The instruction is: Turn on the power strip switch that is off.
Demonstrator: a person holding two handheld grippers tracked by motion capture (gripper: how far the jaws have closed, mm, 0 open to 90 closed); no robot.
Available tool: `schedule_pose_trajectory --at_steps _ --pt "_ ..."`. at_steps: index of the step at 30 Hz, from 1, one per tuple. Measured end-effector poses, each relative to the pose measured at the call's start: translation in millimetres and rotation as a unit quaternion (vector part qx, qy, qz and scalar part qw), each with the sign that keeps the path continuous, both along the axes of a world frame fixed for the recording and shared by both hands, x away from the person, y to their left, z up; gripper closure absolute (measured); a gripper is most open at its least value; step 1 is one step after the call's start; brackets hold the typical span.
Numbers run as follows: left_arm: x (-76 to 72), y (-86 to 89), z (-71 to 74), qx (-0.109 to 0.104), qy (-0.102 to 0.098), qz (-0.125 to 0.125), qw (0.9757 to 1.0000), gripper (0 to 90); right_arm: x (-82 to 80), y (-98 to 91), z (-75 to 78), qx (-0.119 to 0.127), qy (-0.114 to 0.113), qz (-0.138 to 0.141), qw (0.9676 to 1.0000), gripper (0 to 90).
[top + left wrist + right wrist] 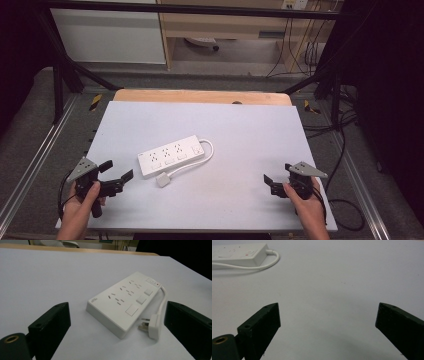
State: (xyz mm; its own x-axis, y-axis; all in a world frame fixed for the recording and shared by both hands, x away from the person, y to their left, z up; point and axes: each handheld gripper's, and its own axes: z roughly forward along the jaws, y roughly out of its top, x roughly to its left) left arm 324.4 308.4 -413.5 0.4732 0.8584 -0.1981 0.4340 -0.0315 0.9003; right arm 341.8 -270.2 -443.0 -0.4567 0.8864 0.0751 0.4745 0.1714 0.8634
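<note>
At the bottom of the high view, a person's two hands came in over a white table (240, 130), each holding a black two-jaw gripper. The left gripper (116, 172) sat at the lower left of the frame, its jaws spread wide and holding nothing. The right gripper (269, 183) sat at the lower right, well apart from it; from above I could not tell its opening, but the right gripper view showed its jaws spread wide over bare table.

Just beyond the left gripper, near the middle of the frame, a white power strip (171, 155) lay flat and slanted on the table. Its white cable (207, 151) looped from the strip's right end back to a white plug (163, 180) lying just beside the strip's near edge.

The left gripper view showed what the high view blurred: rows of socket slots, square switches along one side of the strip, and the plug's metal pins. The right gripper view caught the strip's cable end at its upper left, with a small red mark on it.

Farther off, at the top of the high view, a wooden edge (200, 96) ran behind the table.
</note>
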Motion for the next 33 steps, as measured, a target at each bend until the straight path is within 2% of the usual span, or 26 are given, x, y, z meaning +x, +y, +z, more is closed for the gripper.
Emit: schedule_pose_trajectory --at_steps 3,6,11,14,21,24,28,33 --pt "-0.2 1.8 -1.9 0.0 0.004 0.003 1.0 6.8 -0.4 1.2 -0.1 -0.001 0.005 0.004 1.0 6.5" --pt "-0.8 5.0 -1.3 -0.005 0.0 0.008 1.0 6.9 0.8 3.2 -0.7 -0.005 0.007 0.007 0.9999 6.4" --pt "-1.6 7.5 1.3 -0.001 -0.006 0.012 0.9999 6.9 -0.8 4.3 -1.2 -0.011 0.004 0.005 0.9999 4.8" --pt "-2.1 6.8 2.3 0.0 -0.012 0.014 0.9998 6.9 -1.6 2.8 0.2 -0.008 0.001 0.003 1.0 4.8" --pt "-2.6 9.4 3.7 0.006 -0.01 0.015 0.9998 6.0 -0.6 3.6 1.0 -0.005 0.002 0.004 1.0 4.9" --pt "-3.4 9.1 5.4 0.002 -0.013 0.015 0.9998 6.0 -1.8 3.0 1.9 -0.006 -0.001 0.001 1.0 4.9" --pt "-3.9 10.6 8.0 -0.013 -0.021 0.016 0.9996 6.2 -1.8 2.5 1.9 -0.004 0.001 0.0 1.0 4.8" --pt "-4.0 14.2 9.3 -0.014 -0.028 0.028 0.9991 6.4 -0.7 2.3 2.1 -0.002 0.002 0.0 1.0 4.8"
